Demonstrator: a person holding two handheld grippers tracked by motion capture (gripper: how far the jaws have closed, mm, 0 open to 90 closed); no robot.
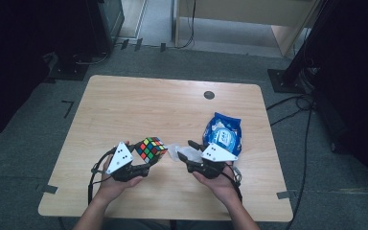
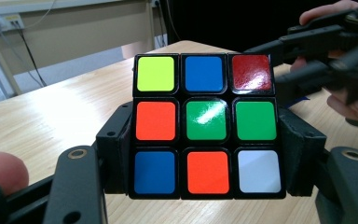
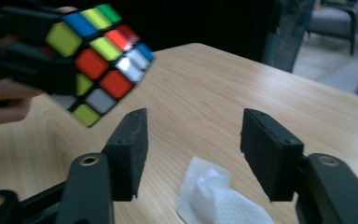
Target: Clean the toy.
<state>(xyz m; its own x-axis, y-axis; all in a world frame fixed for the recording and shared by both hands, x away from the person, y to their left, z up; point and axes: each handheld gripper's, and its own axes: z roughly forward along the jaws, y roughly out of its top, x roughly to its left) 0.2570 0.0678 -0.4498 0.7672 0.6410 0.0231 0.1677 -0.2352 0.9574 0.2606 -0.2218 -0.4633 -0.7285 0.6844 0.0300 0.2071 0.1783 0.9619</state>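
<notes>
Left tool (image 1: 140,162) is clamped on the cube (image 1: 150,148), held above the tabletop (image 1: 124,105) w/ pads square on opposite faces; keep it steady. Right tool (image 1: 186,149) has jaws apart, empty, over the crumpled wipe (image 3: 214,196) lying on the wood; I'd lower straight & close on its middle.

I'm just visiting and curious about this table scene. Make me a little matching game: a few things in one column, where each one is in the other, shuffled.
Things:
1. puzzle cube
2. white tissue
3. blue packet
4. dark round spot

Places:
A. lying on the table beyond the right tool
B. clamped in the left tool, off the table
C. in the tabletop near the far edge
D. on the table under the open jaws of the right tool

Pairs: 1-B, 2-D, 3-A, 4-C
</notes>
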